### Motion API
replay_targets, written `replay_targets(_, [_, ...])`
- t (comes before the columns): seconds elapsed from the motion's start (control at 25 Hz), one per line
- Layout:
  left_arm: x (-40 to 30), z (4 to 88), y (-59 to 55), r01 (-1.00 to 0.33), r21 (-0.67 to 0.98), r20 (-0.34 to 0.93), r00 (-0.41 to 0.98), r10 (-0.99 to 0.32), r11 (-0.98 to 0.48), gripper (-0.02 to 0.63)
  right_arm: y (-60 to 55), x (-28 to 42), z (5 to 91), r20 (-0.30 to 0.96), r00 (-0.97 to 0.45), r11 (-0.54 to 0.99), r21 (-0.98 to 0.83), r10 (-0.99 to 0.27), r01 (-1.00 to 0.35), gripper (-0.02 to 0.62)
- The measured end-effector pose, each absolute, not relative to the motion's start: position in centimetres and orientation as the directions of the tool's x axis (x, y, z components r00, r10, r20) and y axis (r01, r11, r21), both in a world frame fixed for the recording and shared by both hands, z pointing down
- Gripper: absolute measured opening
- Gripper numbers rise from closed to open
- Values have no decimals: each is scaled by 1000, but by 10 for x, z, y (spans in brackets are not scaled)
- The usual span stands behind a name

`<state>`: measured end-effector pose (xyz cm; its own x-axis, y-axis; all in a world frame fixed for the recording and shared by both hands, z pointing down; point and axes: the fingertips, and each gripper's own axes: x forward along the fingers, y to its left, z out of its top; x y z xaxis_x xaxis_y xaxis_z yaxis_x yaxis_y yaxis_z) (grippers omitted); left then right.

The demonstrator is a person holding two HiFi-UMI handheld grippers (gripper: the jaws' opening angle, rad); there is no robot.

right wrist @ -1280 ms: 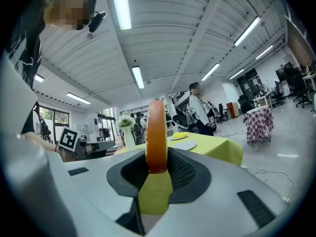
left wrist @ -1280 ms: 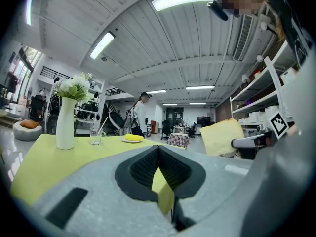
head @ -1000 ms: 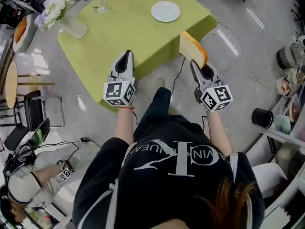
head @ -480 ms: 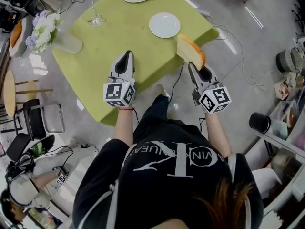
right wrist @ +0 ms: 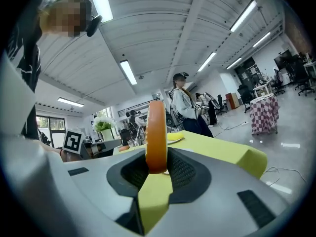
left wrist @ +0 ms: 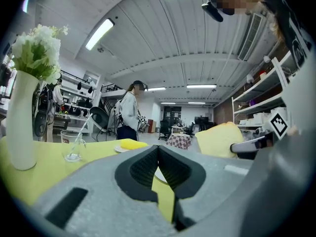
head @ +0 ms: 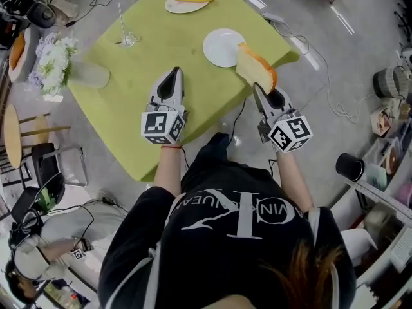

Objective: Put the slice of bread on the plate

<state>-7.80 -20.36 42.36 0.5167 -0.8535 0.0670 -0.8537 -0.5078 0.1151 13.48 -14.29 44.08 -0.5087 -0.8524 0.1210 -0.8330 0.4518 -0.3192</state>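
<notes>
The bread slice [head: 256,68], pale with an orange-brown crust, stands upright with my right gripper [head: 259,86] shut on its lower edge. It hangs above the table's near right corner, overlapping the right rim of the empty white plate [head: 221,47]. In the right gripper view the slice [right wrist: 156,132] shows edge-on between the pads. My left gripper [head: 172,74] is shut and empty, hovering over the green table [head: 148,63] to the left of the plate. In the left gripper view the bread [left wrist: 219,139] appears to the right of the shut gripper [left wrist: 158,148].
A second plate [head: 180,5] with a yellow item sits at the table's far edge. A glass with a straw [head: 128,37] and a white vase of flowers [head: 87,74] stand at the left. Cables lie on the floor beyond the table. A person stands in the background [left wrist: 128,113].
Both grippers have moved forward over the table. The bread, earlier short of the table's edge and the plate, now reaches the plate's right rim. Neither gripper's jaws have changed.
</notes>
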Motion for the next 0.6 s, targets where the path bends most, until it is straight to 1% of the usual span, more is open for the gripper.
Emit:
replay_targets(0.36, [-80,435,-247,-837,124,85,544,-835,-533,5,-187,115,448,150,-530,461,-339,-834,-820,98])
replay_targets(0.6, [-90,442,-264,-846,149,88,528,-845,-513,5,-205,103,454,167,-557,474,-364,-814,-802,98])
